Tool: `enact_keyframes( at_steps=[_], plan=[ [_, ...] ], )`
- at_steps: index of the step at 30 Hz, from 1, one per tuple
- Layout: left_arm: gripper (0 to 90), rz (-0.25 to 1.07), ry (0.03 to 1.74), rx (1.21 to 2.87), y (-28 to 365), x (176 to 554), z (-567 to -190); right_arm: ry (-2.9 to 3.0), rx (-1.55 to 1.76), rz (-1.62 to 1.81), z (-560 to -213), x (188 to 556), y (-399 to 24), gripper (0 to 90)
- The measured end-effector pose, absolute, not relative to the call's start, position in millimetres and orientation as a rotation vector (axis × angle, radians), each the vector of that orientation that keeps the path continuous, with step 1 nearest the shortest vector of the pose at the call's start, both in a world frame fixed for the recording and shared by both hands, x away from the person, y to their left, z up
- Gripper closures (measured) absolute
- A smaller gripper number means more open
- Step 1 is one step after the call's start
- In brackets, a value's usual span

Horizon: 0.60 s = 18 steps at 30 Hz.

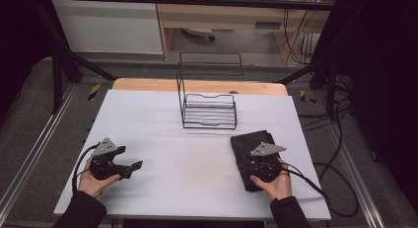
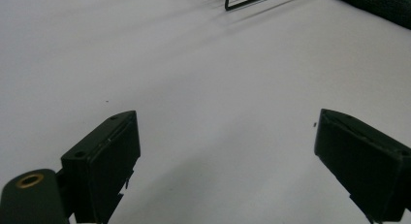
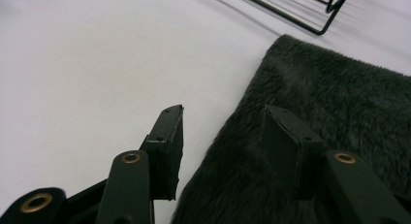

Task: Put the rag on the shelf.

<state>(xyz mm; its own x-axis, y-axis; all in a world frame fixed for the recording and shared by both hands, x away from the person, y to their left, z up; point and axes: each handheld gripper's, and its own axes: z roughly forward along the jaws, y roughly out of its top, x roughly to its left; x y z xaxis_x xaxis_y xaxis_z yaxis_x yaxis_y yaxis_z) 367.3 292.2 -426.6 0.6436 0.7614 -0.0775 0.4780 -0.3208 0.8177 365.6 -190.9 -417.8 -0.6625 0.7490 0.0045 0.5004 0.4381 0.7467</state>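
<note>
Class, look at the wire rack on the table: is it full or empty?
Empty. The wire rack shows only bare black bars, with the white table visible through them; the dark towel lies beside it.

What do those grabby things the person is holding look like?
Each hand-held gripper, the left hand-held gripper and the right hand-held gripper, is black with two flat jaws, brass-ringed holes, a grey three-cornered plate on top and a trailing black cable. The person wears dark sleeves.

A white table point(image 1: 148, 119) stands on grey floor point(image 1: 29, 114), wooden furniture point(image 1: 222, 13) and cables point(image 1: 340, 139) behind.
</note>
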Motion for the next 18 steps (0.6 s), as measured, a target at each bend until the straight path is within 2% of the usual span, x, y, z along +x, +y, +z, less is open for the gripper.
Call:
enact_keyframes(
  at_steps=[4,11,18],
  plan=[
    [9.1,0.406,0.971,1.985,292.6,367.4,-426.8,2.341,1.102,1.004,-425.9,386.4,-181.1,50.1],
    [9.1,0.406,0.969,1.987,292.5,367.6,-426.8,2.329,1.111,0.924,-441.3,403.3,-170.2,56.8],
    [9.2,0.406,0.967,1.986,291.6,367.0,-426.3,2.300,1.058,0.849,-445.9,400.7,-167.9,74.3]
  ],
)
